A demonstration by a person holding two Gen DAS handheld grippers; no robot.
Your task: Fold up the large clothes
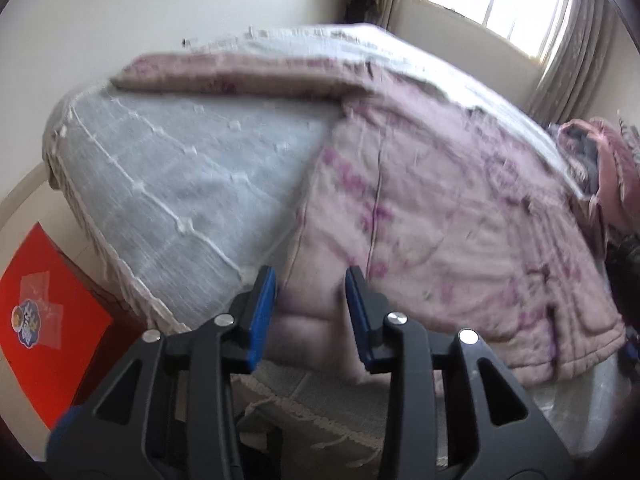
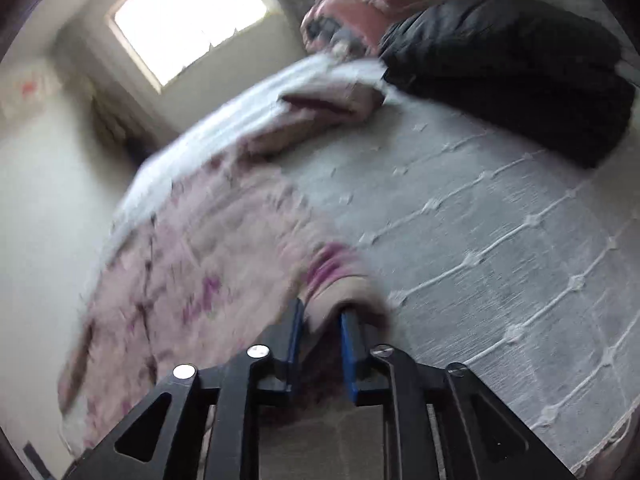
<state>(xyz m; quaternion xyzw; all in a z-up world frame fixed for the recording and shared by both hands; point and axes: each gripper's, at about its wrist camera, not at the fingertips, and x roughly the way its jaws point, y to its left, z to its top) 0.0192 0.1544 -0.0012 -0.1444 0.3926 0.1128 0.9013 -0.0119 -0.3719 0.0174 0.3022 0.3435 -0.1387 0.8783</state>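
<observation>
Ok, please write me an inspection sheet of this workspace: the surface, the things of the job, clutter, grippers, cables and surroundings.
Surface: bed with a white tufted bedspread, fringe along its edge.
Job's things: pink floral padded garment spread flat on the bedspread, one sleeve stretched out to the side.
Clutter: black padded jacket and a crumpled pink garment at the far end of the bed.
Grippers: left gripper open, jaws either side of the garment's hem; right gripper closed on a fold of the pink floral garment.
Cables: nothing seen.
Surroundings: window with curtains, pale walls, red box on the floor beside the bed.
</observation>
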